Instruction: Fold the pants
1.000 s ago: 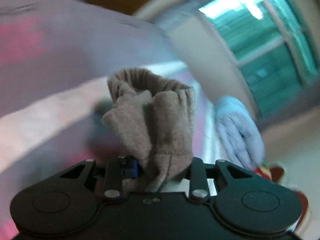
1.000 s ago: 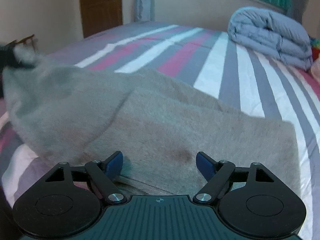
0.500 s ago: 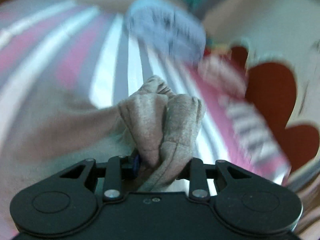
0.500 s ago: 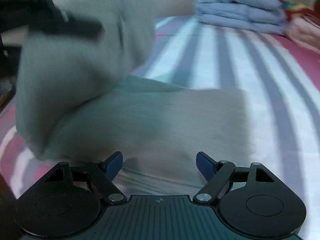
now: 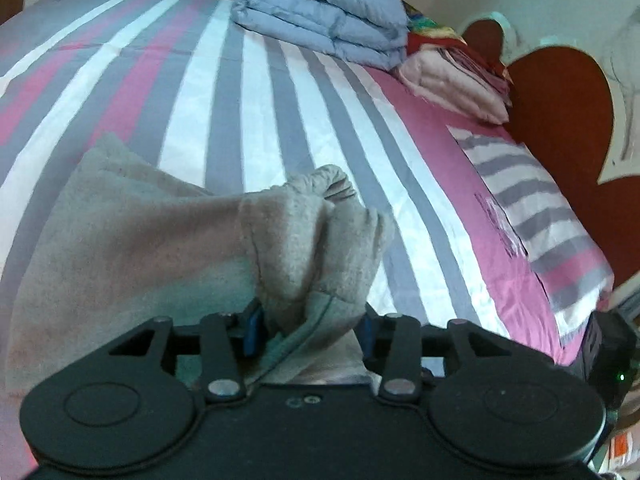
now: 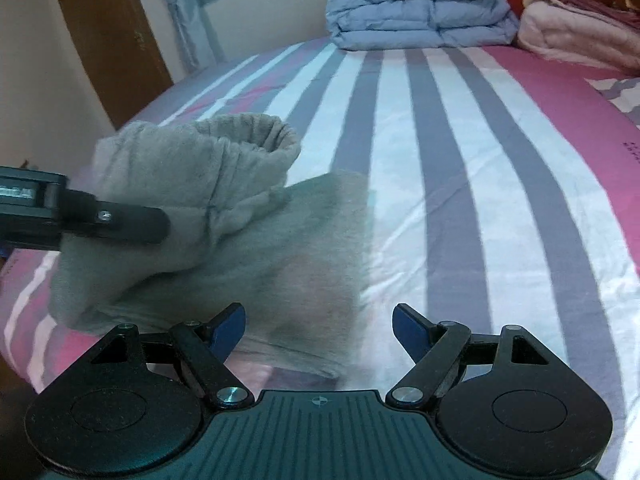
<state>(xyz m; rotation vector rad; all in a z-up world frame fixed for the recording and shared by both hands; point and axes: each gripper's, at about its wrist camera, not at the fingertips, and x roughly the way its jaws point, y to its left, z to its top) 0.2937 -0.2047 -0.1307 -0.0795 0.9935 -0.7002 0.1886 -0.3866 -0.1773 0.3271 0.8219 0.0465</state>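
Grey fleece pants [image 5: 132, 240] lie on the striped bed. My left gripper [image 5: 308, 322] is shut on a bunched end with the gathered waistband [image 5: 332, 216] and holds it raised above the folded layer beneath. In the right wrist view the same raised end [image 6: 192, 184] hangs from the left gripper's finger [image 6: 120, 220] at the left, over the flat part of the pants [image 6: 304, 264]. My right gripper [image 6: 318, 322] is open and empty, low over the near edge of the pants.
The bed sheet [image 5: 256, 92] has pink, grey and white stripes. A folded blue duvet [image 5: 320, 12] and a pink folded blanket [image 5: 456, 80] lie at the far end. A red heart-shaped headboard [image 5: 560, 92] stands at the right. A brown door [image 6: 108, 40] is at the left.
My left gripper has carried the bunched waistband end across over the flat part of the pants, swinging from the window side toward the headboard. The right gripper has stayed open near the pants' edge.
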